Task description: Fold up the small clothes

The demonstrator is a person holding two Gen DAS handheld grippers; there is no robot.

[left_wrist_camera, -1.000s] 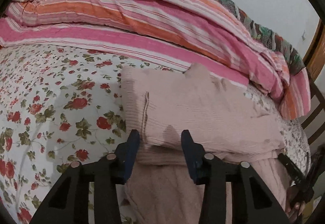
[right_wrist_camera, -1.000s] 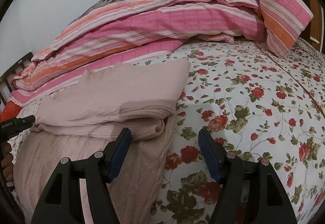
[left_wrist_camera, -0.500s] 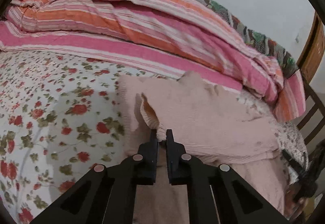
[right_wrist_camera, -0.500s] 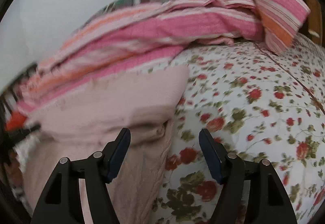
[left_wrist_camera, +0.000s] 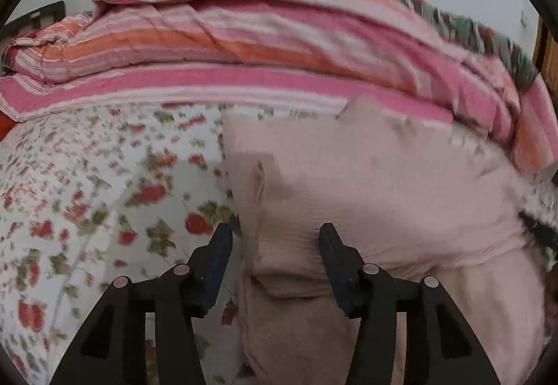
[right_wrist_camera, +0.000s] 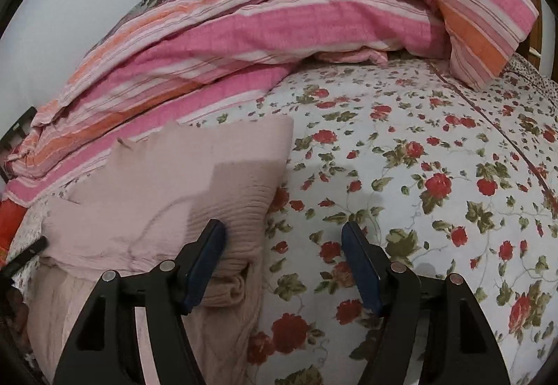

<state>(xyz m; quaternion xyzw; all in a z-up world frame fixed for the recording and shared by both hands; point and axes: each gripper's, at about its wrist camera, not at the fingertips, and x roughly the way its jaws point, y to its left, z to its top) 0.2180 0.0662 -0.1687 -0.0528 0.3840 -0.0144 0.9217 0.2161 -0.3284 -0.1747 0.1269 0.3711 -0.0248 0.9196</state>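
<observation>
**Left tongs let the fold go; pink garment lies doubled on the bed**

A bed fills both views: a flowered sheet (right_wrist_camera: 436,182) with red roses, a heap of striped pink and orange bedding (left_wrist_camera: 244,46) along the far side, and a pale wall behind.

The pink garment (left_wrist_camera: 366,182) lies on the sheet, its upper layer folded over the lower. It sits straight ahead of the left gripper (left_wrist_camera: 275,235) and ahead and to the left of the right gripper (right_wrist_camera: 282,238).

What has changed is at the left tongs. Half a second ago they were pinched tight on the near left edge of the upper layer, lifting a small peak of cloth. Now the jaws are opening, and that edge has dropped back flat. The near corner of the fold sits between the two fingers, but the pads do not appear to press on it. The view is also blurred.

The right tongs stand wide, as they did a second ago, and hold nothing. Their left finger is over the ribbed near-right corner of the garment; the right finger is over bare sheet.

By my reading, the release means this fold has been tidied and set down. The lower layer still sticks out toward both tongs, so a further fold probably remains.
</observation>
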